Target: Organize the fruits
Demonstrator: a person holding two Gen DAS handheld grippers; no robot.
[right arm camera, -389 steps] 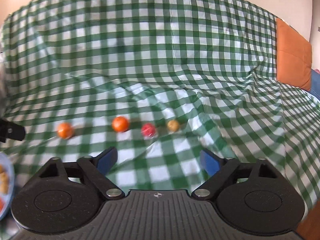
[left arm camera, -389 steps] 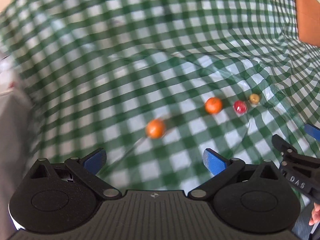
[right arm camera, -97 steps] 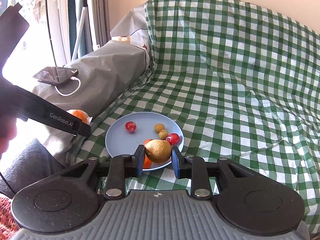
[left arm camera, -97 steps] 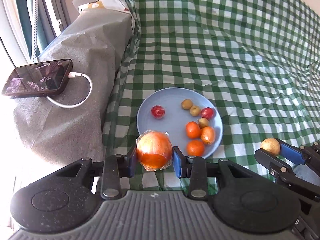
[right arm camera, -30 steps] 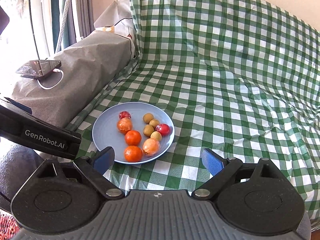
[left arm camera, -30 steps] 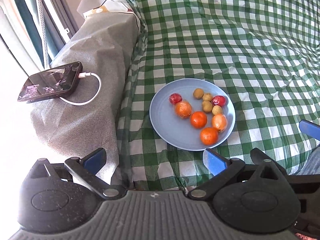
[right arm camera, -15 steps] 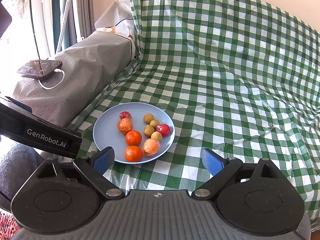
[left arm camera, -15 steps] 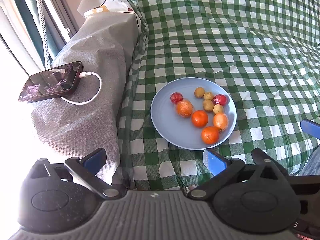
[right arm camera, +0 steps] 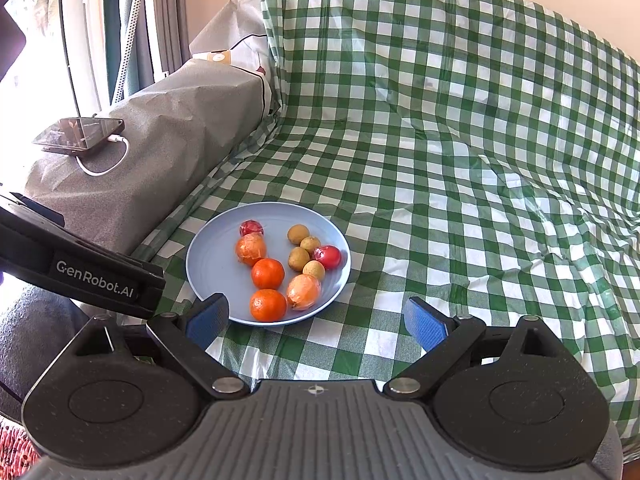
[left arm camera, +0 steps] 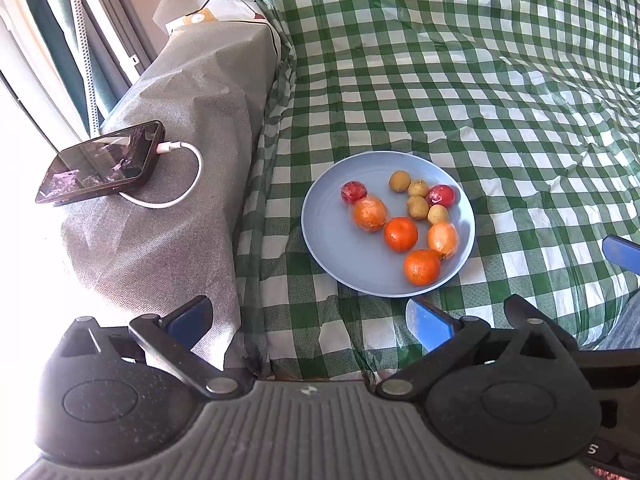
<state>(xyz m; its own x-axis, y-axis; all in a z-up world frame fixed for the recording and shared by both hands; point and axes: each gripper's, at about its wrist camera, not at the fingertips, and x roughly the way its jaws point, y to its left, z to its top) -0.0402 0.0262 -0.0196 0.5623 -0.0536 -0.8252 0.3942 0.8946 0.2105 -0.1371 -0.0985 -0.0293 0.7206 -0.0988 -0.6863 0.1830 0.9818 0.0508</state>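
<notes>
A blue plate (left arm camera: 332, 240) lies on the green checked cloth (left arm camera: 480, 100) and holds several fruits: oranges (left arm camera: 401, 233), small brown fruits (left arm camera: 417, 207) and red ones (left arm camera: 441, 195). It also shows in the right wrist view (right arm camera: 212, 264) with the same fruits, among them an orange (right arm camera: 267, 273). My left gripper (left arm camera: 308, 320) is open and empty, held back from the plate's near edge. My right gripper (right arm camera: 316, 324) is open and empty, just short of the plate's near rim. The left gripper's body (right arm camera: 80, 272) shows at the left of the right wrist view.
A grey covered armrest (left arm camera: 180, 200) rises left of the plate, with a phone (left arm camera: 100, 162) and white charging cable (left arm camera: 180, 184) on it. A window and curtains (right arm camera: 120, 20) stand at the far left. The checked cloth runs on to the right and up the backrest.
Over the last second both grippers have stayed open and almost still. 3.2 s ago each was shut on a fruit; those fruits now lie on the plate.
</notes>
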